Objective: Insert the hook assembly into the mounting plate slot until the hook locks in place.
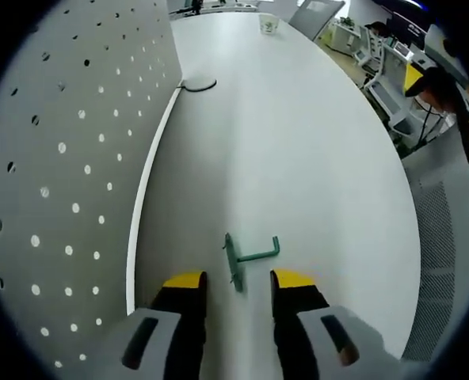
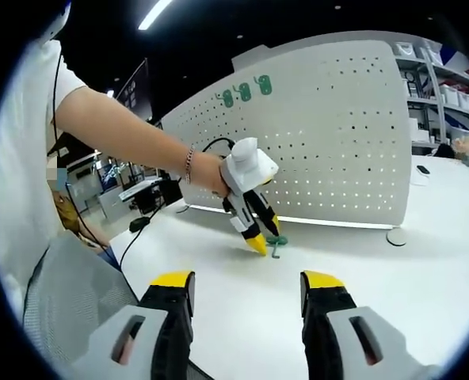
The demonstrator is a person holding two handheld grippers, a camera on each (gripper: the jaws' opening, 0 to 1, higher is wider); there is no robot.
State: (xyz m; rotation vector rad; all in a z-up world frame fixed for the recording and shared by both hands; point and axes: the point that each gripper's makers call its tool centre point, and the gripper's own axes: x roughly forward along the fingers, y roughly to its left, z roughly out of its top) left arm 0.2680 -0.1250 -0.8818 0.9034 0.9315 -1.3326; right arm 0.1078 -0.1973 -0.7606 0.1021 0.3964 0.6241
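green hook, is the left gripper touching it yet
Apart. In the left gripper view the green hook lies flat on the table, with white surface visible between it and the open left gripper.

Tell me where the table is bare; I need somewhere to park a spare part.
The white table lies bare between the green hook and the far clear cup, and in front of the right hand-held gripper. It is crowded along the pegboard, where the left hand-held gripper straddles the hook and a black cable lies.
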